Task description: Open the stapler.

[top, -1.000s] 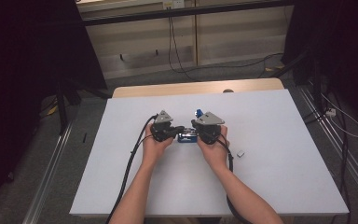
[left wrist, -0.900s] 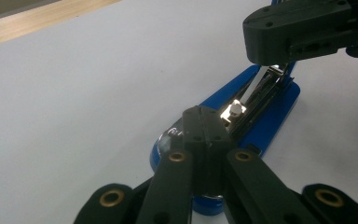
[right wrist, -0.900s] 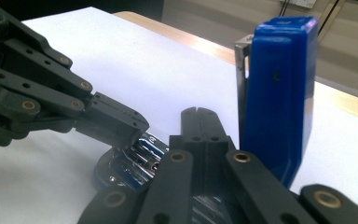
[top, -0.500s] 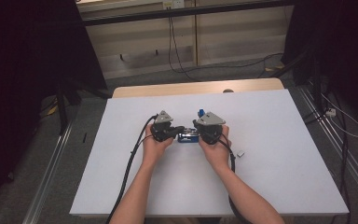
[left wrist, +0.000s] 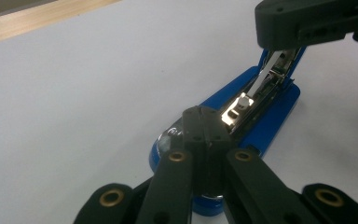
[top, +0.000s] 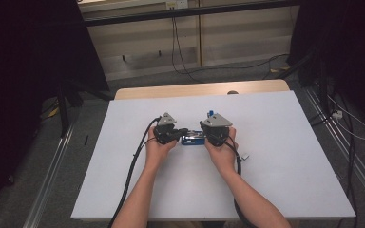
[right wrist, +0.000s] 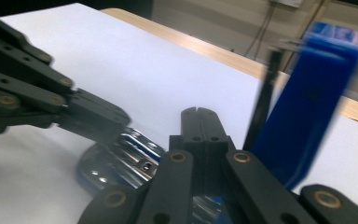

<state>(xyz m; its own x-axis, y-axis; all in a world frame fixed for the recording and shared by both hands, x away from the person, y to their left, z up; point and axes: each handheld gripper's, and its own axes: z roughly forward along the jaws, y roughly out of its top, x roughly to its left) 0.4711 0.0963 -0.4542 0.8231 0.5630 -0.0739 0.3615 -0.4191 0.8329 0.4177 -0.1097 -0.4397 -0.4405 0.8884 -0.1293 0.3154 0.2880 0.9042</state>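
scene: white counter [top: 285, 156] | thing: blue stapler [left wrist: 261, 126] lies mid-counter between both hands, its top swung up, metal staple channel bared | left hand-held gripper [left wrist: 199, 116]: jaws together, tips on stapler's front end | right hand-held gripper [right wrist: 196, 116]: jaws together, beside the raised blue top

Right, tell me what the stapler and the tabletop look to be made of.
Stapler: glossy blue body, likely plastic, with a bright mirror-like metal staple channel that catches the light. Tabletop: matte white sheet, probably laminate, with a pale wood-look edge at the far side.
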